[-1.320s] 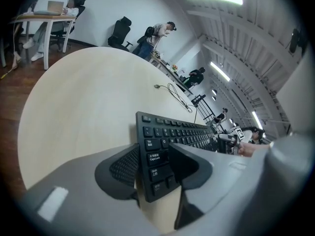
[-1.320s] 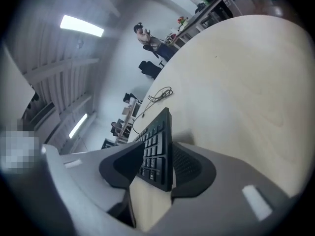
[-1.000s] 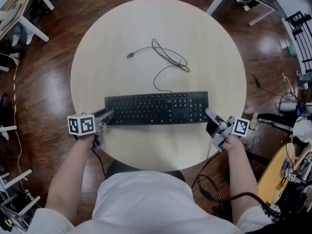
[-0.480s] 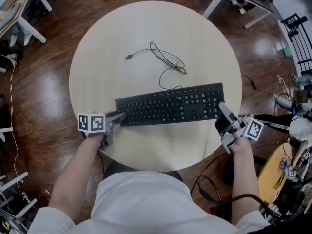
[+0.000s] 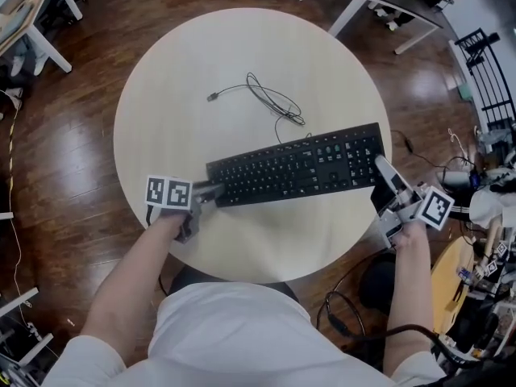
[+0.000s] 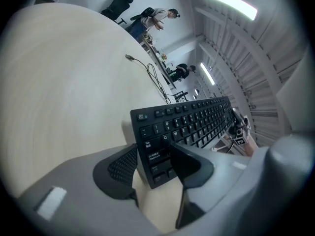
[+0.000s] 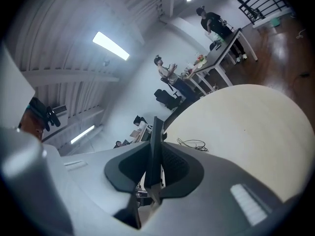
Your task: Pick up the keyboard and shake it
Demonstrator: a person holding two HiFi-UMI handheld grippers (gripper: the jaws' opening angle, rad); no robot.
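At a round table (image 5: 201,63), a person's right gripper (image 5: 380,168) is clamped tight on the right end of a black keyboard (image 5: 298,166), which sits skewed above the tabletop with that end raised. The left gripper (image 5: 211,190) has the keyboard's left end between jaws that have just been opening and stand partly apart around it. The keyboard's cable (image 5: 274,101) lies looped on the table beyond.
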